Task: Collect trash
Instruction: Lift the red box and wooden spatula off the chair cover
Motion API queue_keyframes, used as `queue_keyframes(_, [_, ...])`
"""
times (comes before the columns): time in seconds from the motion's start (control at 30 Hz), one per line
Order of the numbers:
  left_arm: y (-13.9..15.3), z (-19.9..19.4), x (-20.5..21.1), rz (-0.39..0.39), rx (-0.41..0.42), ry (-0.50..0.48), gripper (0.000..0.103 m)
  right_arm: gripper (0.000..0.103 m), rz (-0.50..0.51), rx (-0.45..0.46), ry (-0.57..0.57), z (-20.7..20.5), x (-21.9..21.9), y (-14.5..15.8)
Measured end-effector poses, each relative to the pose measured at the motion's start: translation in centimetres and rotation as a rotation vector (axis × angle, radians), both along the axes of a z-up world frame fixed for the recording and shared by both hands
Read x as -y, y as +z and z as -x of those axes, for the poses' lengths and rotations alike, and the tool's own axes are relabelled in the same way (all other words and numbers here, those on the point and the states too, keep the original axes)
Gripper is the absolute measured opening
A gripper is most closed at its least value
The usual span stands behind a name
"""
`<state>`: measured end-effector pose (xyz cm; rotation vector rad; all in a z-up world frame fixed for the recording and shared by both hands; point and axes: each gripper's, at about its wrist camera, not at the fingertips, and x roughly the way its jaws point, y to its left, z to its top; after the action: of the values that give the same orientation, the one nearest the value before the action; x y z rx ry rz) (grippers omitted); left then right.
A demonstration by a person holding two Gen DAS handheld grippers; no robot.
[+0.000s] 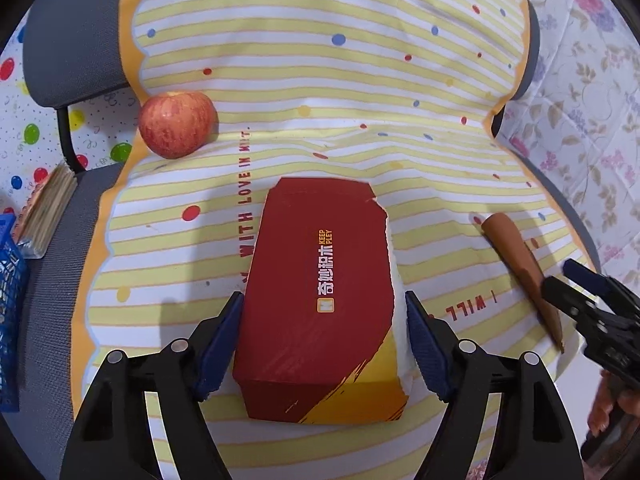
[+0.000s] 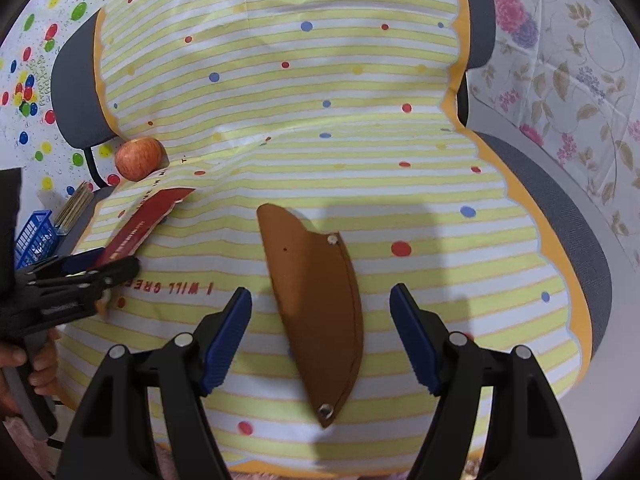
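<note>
A red box (image 1: 316, 280) with a yellow corner and white lettering lies on the striped cloth (image 1: 320, 60). My left gripper (image 1: 324, 296) is shut on the box, one blue pad against each long side. In the right wrist view the box (image 2: 148, 220) runs into the left gripper (image 2: 108, 262) at the left edge. A brown leather sheath (image 2: 316, 300) with two rivets lies flat between the fingers of my right gripper (image 2: 320, 290), which is open with both pads well off it. From the left wrist view, the right gripper (image 1: 568, 280) hovers over the sheath's (image 1: 516, 248) near end.
A red apple (image 1: 176, 124) (image 2: 138, 158) rests at the cloth's left edge. The cloth covers a grey chair (image 1: 72, 32) (image 2: 560, 216). A blue basket (image 1: 10, 292) (image 2: 34, 236) and a stack of paper (image 1: 48, 208) sit to the left. Floral fabric (image 1: 592, 100) lies to the right.
</note>
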<state>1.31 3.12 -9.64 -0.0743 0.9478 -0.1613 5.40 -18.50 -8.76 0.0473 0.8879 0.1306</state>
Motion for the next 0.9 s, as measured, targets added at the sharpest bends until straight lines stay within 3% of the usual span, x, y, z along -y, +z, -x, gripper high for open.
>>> queue_keyframes(0.27, [1.8,2.2,-0.2,0.0,0.063,-0.027,0.076,0.07,-0.025,-0.03,0.04,-2.7,-0.1,-1.7])
queue_keyframes(0.4, [1.7,2.5,0.1,0.005,0.058,-0.035,0.076,0.054,-0.004,-0.035,0.048,-3.2,-0.4,-2.2])
queue_keyframes(0.47, [1.6,2.6,0.3,0.007,0.056,-0.037,0.076,0.054,0.01,-0.034,0.059,-2.9,-0.7,-2.1])
queue_keyframes(0.67, [2.2,4.2,1.1,0.014,0.082,-0.063,0.076,0.053,-0.009,0.009,0.044,-0.1,-0.3,-0.2])
queue_keyframes(0.9, [4.1,8.7,3.6,0.049,0.155,-0.157,0.076,0.053,-0.047,0.06,-0.005,6.4,0.8,3.0])
